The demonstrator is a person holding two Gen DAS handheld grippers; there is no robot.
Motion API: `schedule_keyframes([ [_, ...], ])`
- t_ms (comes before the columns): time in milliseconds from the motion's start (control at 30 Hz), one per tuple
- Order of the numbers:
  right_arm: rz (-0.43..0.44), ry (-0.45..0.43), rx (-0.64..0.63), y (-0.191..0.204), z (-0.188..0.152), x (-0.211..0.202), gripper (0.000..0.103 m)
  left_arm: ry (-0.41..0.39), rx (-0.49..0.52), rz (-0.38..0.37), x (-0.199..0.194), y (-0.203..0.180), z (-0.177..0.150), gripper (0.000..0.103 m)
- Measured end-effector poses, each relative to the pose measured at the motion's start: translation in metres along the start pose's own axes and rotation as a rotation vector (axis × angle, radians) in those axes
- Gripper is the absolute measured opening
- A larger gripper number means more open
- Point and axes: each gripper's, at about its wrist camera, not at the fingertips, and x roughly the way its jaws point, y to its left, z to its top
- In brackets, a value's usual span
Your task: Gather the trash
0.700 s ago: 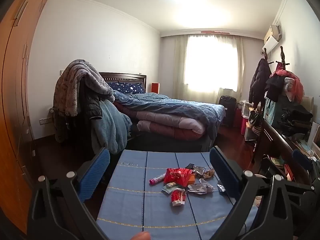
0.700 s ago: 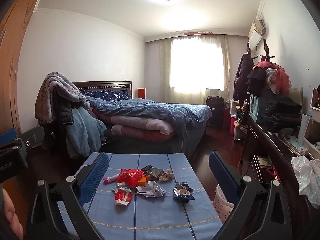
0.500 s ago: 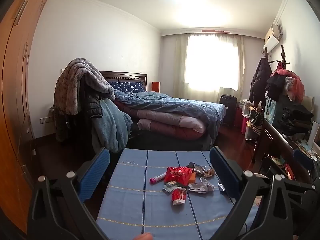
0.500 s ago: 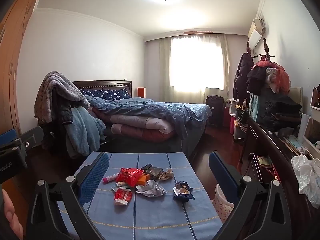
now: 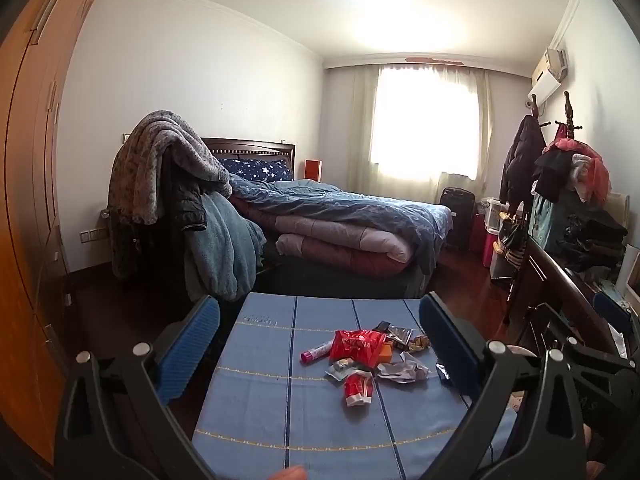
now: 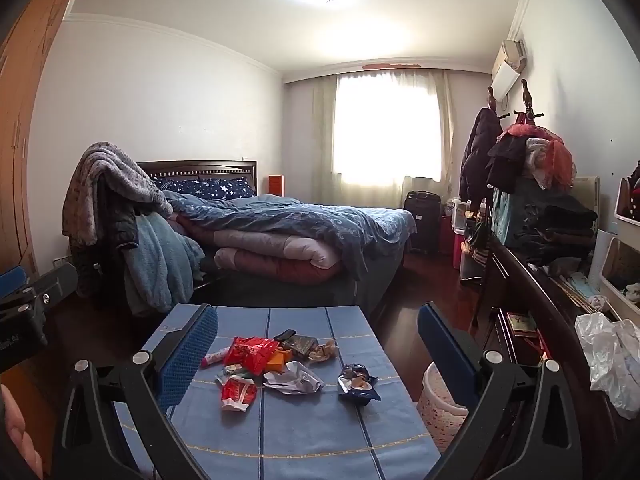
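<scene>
A pile of wrappers lies on a blue-clothed table (image 5: 256,392) (image 6: 304,432): a red bag (image 5: 358,346) (image 6: 250,350), a small red packet (image 5: 358,389) (image 6: 237,394), a silver wrapper (image 5: 402,370) (image 6: 294,380), a pink tube (image 5: 316,350) and a dark blue packet (image 6: 358,384). My left gripper (image 5: 320,340) is open and empty, above the table's near side. My right gripper (image 6: 316,344) is open and empty, also short of the pile. A pale speckled bin (image 6: 440,396) stands on the floor right of the table.
A bed (image 6: 288,224) with heaped quilts stands beyond the table. Blankets hang over a chair (image 5: 168,184) at left. A dark desk (image 6: 536,292) with clutter and a white plastic bag (image 6: 608,356) runs along the right. A wardrobe (image 5: 24,200) is at left.
Both views have shifted slightly; the table and pile sit a touch closer and lower in frame. Both grippers stay open and nothing on the table has moved.
</scene>
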Motion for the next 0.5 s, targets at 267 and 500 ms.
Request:
schedule_keyframes([
  [267, -0.004, -0.003, 0.002, 0.0003, -0.0007, -0.0006, 0.099, -0.002, -0.002, -0.001, -0.0015, -0.0001, -0.0009, 0.100],
  [500, -0.004, -0.001, 0.002, 0.0006, 0.0005, 0.0007, 0.099, -0.002, -0.002, 0.002, -0.0012, 0.0002, -0.0013, 0.100],
])
